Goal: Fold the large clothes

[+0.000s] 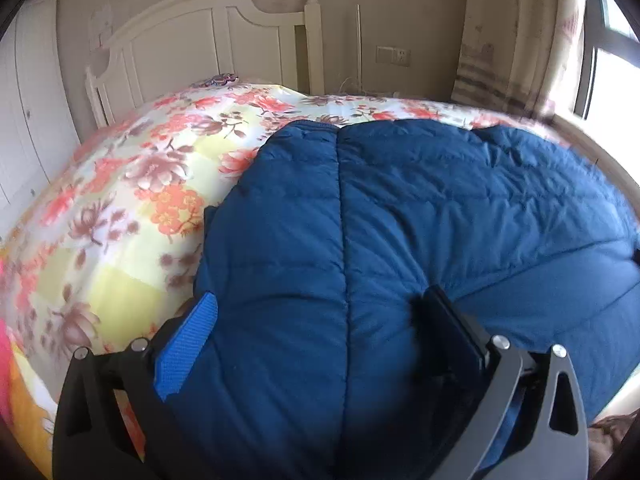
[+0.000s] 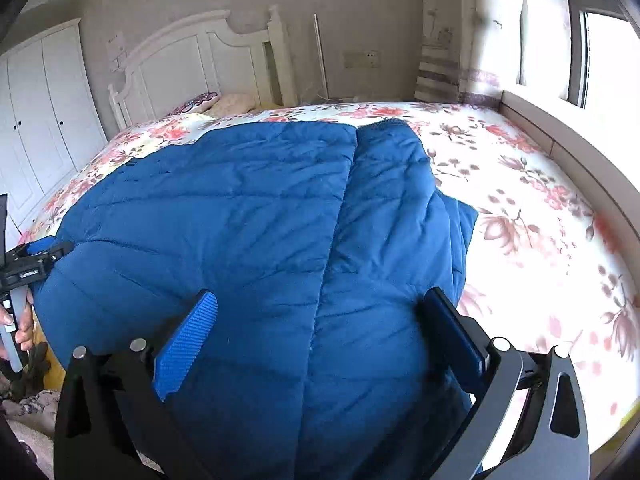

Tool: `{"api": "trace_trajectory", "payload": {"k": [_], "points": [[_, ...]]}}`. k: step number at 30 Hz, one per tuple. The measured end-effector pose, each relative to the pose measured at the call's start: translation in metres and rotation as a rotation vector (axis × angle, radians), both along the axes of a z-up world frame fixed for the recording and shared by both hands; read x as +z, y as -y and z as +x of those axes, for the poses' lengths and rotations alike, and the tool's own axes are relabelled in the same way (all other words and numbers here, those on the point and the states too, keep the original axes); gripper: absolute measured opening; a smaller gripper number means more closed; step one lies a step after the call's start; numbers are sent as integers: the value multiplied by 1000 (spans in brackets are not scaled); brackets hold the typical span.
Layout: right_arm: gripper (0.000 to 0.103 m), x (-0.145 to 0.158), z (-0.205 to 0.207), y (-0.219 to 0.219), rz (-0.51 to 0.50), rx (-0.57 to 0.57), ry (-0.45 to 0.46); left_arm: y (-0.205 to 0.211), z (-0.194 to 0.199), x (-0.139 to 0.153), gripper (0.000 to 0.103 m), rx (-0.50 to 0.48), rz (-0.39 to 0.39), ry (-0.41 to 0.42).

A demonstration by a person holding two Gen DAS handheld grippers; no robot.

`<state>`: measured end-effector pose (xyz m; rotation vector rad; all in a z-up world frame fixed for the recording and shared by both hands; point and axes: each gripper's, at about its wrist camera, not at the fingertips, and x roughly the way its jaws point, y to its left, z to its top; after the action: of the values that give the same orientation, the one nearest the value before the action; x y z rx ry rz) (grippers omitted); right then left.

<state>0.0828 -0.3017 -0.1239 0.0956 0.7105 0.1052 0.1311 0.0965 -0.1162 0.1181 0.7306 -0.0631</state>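
Note:
A dark blue quilted jacket [image 1: 440,200] [image 2: 220,200] lies spread flat on the floral bedspread [image 1: 120,200] [image 2: 520,200], with a lengthwise fold or seam running down its middle. My left gripper [image 1: 320,296] hovers open over the jacket's near left part, its fingers wide apart and the fabric lying between and under them. My right gripper [image 2: 320,296] is open too, straddling the near right part of the jacket. The right wrist view also shows the left gripper [image 2: 36,256] at the jacket's left edge, with a hand [image 2: 20,320] on its handle.
A white headboard [image 1: 200,40] [image 2: 192,56] and pillows [image 2: 216,102] stand at the far end of the bed. White wardrobe doors [image 2: 44,112] are on the left. A window ledge [image 2: 568,140] and a curtain [image 1: 512,40] border the right side.

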Motion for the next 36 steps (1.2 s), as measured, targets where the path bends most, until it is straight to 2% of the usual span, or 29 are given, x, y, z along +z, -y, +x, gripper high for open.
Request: {"api": "trace_trajectory", "payload": {"k": [3, 13, 18, 19, 23, 25, 28, 30, 32, 36], "points": [[98, 1, 2, -4, -34, -6, -11, 3, 3, -2, 101, 19, 22, 1], [98, 0, 0, -2, -11, 4, -12, 1, -1, -3, 101, 7, 17, 6], [98, 11, -24, 17, 27, -72, -15, 1, -1, -3, 101, 7, 18, 8], [98, 13, -34, 25, 58, -90, -2, 1, -1, -3, 101, 7, 18, 10], [98, 12, -91, 63, 309, -100, 86, 0, 0, -3, 101, 8, 20, 4], [98, 0, -118, 79, 407, -131, 74, 0, -1, -3, 101, 8, 20, 5], [94, -18, -143, 86, 533, -117, 57, 0, -2, -3, 101, 10, 19, 11], [93, -24, -147, 83, 549, -104, 46, -1, -1, -3, 101, 10, 20, 11], [88, -28, -140, 74, 543, -79, 16, -1, -2, -3, 101, 9, 19, 9], [87, -29, -123, 61, 556, -39, 2, -1, -2, -3, 101, 7, 16, 13]]}}
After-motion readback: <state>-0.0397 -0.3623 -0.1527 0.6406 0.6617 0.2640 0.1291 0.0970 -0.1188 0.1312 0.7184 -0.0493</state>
